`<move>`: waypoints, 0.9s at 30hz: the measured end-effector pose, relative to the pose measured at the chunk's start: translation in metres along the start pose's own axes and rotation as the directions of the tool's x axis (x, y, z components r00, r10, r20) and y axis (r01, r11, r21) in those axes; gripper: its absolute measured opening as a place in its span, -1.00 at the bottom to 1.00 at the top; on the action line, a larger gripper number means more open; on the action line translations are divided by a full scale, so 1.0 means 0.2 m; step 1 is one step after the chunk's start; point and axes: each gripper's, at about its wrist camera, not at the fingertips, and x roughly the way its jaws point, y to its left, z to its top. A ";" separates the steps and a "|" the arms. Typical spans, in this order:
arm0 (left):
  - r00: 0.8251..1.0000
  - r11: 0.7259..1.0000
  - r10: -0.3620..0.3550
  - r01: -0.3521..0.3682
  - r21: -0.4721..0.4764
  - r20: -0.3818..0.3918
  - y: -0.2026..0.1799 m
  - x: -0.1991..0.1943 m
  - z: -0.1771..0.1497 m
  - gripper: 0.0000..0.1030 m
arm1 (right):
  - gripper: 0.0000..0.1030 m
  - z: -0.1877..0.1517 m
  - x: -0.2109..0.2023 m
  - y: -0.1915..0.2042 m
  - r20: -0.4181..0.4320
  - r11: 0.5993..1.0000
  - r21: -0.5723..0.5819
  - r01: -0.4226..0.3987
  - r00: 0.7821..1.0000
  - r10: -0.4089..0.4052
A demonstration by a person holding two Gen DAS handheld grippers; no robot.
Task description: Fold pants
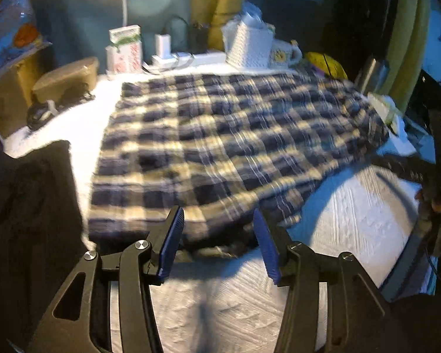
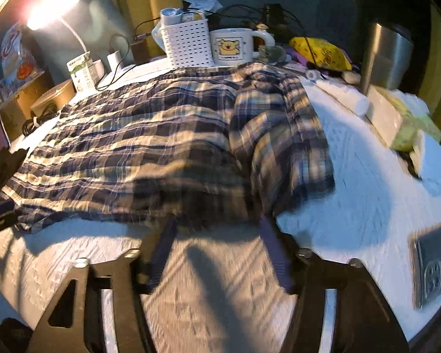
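Note:
The plaid pants (image 1: 220, 144) in navy and cream lie spread on a white textured table cover (image 1: 352, 220). In the right wrist view the pants (image 2: 150, 147) have one part folded over on the right side. My left gripper (image 1: 219, 220) is open, its blue pads (image 1: 266, 244) just at the pants' near edge, holding nothing. My right gripper (image 2: 219, 229) is open and blurred, hovering over the near hem, holding nothing. The other gripper (image 1: 438, 176) shows dark at the right edge of the left wrist view.
At the back stand a white basket (image 2: 188, 44), a bear mug (image 2: 235, 45), a charger and cables (image 2: 114, 58), cartons (image 1: 123, 50) and a yellow pouch (image 2: 323, 51). A steel canister (image 2: 388, 56), a tissue box (image 2: 397, 117) and a phone (image 2: 435, 264) are on the right. A lamp (image 2: 53, 8) glares.

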 end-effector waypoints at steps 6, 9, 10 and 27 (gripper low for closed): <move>0.998 0.999 0.050 -0.050 -0.002 0.024 0.06 0.00 0.08 -0.04 | 0.39 -0.02 -0.07 -0.09 0.013 0.997 0.070 -0.026 1.000 0.025; 0.998 0.998 0.058 -0.058 -0.013 0.023 0.09 0.01 0.10 -0.04 | 0.39 -0.01 -0.06 -0.10 0.018 0.993 0.104 -0.064 0.998 0.063; 0.998 0.998 0.060 -0.060 -0.015 0.023 0.09 0.01 0.11 -0.04 | 0.39 0.00 -0.05 -0.11 0.016 0.990 0.117 -0.083 0.997 0.081; 0.986 0.982 0.166 -0.166 -0.090 -0.011 0.22 0.07 0.21 -0.04 | 0.58 0.30 0.24 -0.28 0.129 0.899 0.348 -0.268 0.963 0.237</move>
